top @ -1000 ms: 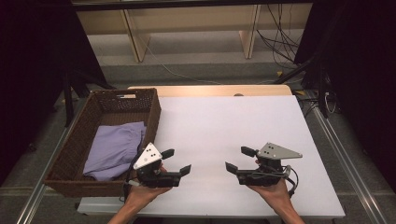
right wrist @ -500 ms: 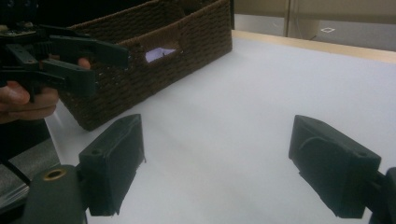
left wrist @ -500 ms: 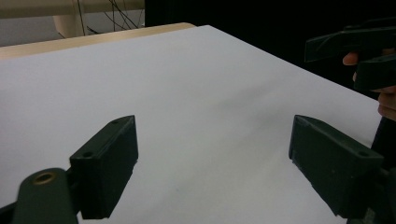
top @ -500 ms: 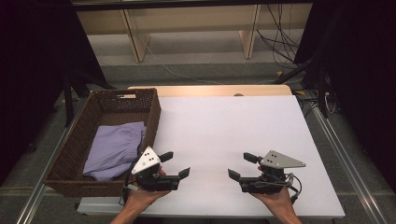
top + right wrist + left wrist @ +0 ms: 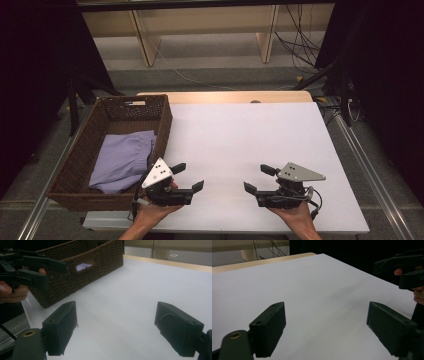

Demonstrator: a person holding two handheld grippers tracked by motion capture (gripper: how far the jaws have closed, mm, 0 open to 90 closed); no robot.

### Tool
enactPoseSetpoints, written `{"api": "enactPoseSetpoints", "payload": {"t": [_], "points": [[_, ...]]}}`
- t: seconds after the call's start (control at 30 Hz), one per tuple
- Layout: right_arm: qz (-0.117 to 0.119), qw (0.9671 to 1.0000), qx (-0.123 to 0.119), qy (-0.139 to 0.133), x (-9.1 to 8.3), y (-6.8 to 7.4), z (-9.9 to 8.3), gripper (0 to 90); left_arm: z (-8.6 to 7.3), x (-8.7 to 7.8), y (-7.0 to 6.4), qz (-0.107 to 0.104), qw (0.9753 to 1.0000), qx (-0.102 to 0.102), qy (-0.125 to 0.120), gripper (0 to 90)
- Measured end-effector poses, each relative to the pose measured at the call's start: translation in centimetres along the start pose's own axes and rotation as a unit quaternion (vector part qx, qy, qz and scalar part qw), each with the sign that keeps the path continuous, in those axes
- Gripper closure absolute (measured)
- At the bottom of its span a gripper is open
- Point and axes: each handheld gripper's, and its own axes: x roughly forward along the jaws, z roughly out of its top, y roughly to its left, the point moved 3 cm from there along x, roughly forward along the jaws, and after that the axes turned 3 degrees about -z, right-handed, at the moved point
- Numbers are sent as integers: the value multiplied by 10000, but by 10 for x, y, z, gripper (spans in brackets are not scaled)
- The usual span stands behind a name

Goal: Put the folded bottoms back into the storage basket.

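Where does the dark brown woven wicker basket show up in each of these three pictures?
High view: the dark brown woven wicker basket sits at the left edge of the white table, with lilac cloth inside.
Left gripper view: it looks across the table, away from the basket.
Right gripper view: upper left, with cloth glimpsed through its handle slot.
Shared landmark: the white table.
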Motion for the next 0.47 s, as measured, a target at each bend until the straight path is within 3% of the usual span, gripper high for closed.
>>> {"api": "enactPoseSetpoints", "payload": {"t": [0.47], "points": [[-27,10000,6,-75,-2,-1,2,191,0,0,-2,0,10000,42,-10,156]]}}
